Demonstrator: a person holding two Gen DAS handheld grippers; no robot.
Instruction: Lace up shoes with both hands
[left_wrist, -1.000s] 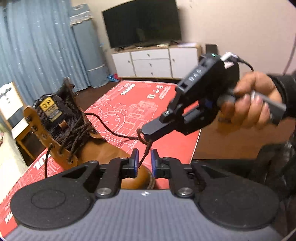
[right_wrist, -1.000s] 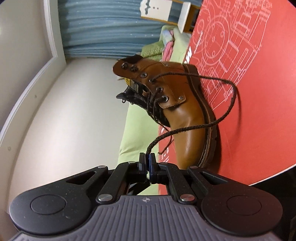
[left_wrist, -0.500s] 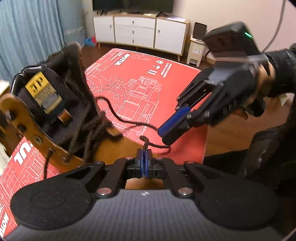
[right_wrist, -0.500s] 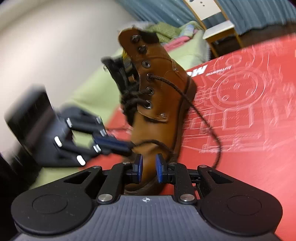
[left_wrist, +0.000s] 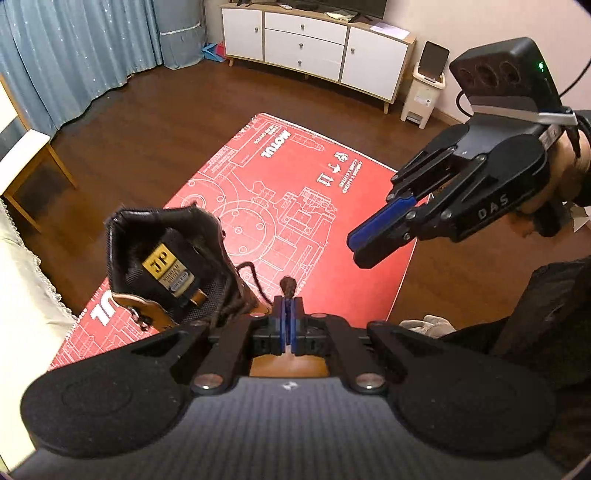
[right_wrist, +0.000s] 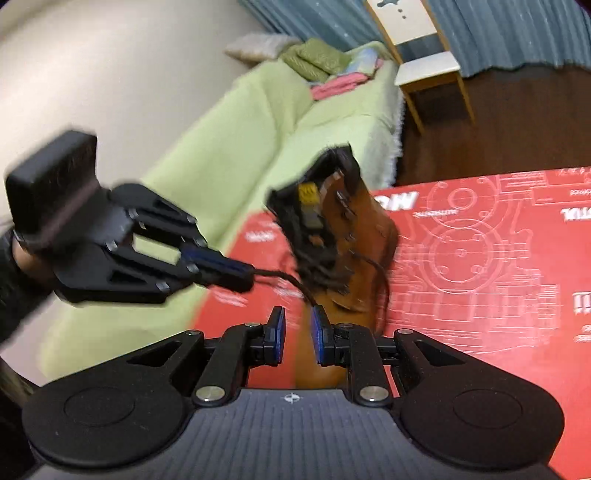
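From the left wrist, the left gripper (left_wrist: 287, 325) is pinched fully closed on the dark brown lace (left_wrist: 288, 286), whose frayed end pokes up just beyond the blue pads. The brown boot (left_wrist: 166, 266) stands on the red mat (left_wrist: 295, 192), to the near left of the gripper, its open collar and yellow tongue label facing up. Far right, the right gripper (left_wrist: 364, 243) hangs over the mat's right edge, held in a hand (left_wrist: 569, 162), with nothing at its tips. A white cabinet (left_wrist: 310, 37) lines the far wall.

From the right wrist, the right gripper (right_wrist: 297, 338) has its jaws spread wide and empty, with the boot (right_wrist: 351, 243) just beyond. At left, the left gripper (right_wrist: 236, 271) is clamped on the lace (right_wrist: 291, 280), which runs from its tips to the boot's lacing. The picture is blurred. A green-covered bed (right_wrist: 258, 122) lies behind.
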